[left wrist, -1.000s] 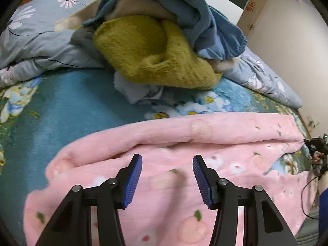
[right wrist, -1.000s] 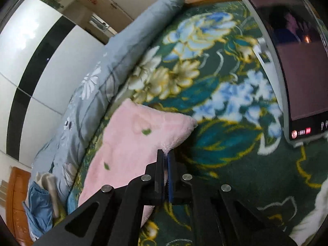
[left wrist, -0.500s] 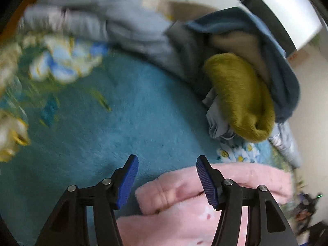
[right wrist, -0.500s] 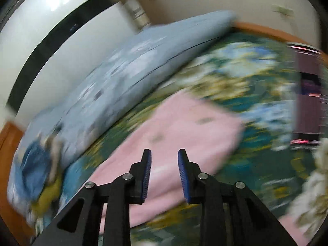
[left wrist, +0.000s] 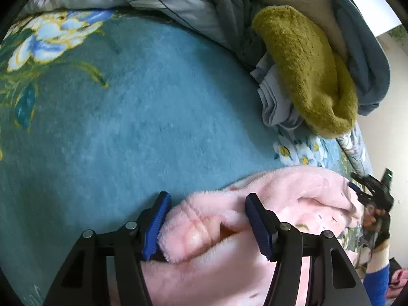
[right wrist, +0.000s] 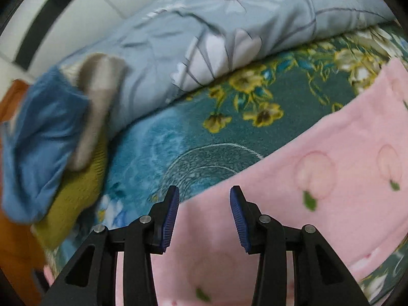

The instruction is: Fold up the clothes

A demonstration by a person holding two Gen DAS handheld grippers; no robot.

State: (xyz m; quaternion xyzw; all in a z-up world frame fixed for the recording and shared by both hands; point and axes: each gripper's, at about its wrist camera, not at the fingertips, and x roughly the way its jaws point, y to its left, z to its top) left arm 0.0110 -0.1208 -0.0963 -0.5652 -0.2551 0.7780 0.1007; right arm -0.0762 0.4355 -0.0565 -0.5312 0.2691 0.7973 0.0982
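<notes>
A fluffy pink garment with a peach print lies on the teal floral bedspread. My left gripper is open, its two blue pads on either side of a bunched corner of the garment. My right gripper is open just above the garment's far edge, holding nothing. The right gripper also shows small in the left wrist view, at the garment's far end.
A pile of other clothes, an olive fuzzy piece under a blue one, sits against a grey-blue floral duvet along the wall. The pile also shows in the right wrist view. A wooden bed frame is at the left.
My right gripper opened, let go of the pink corner and swung left along the garment. My left gripper moved to the garment's other corner, which now sits between its open pads.
</notes>
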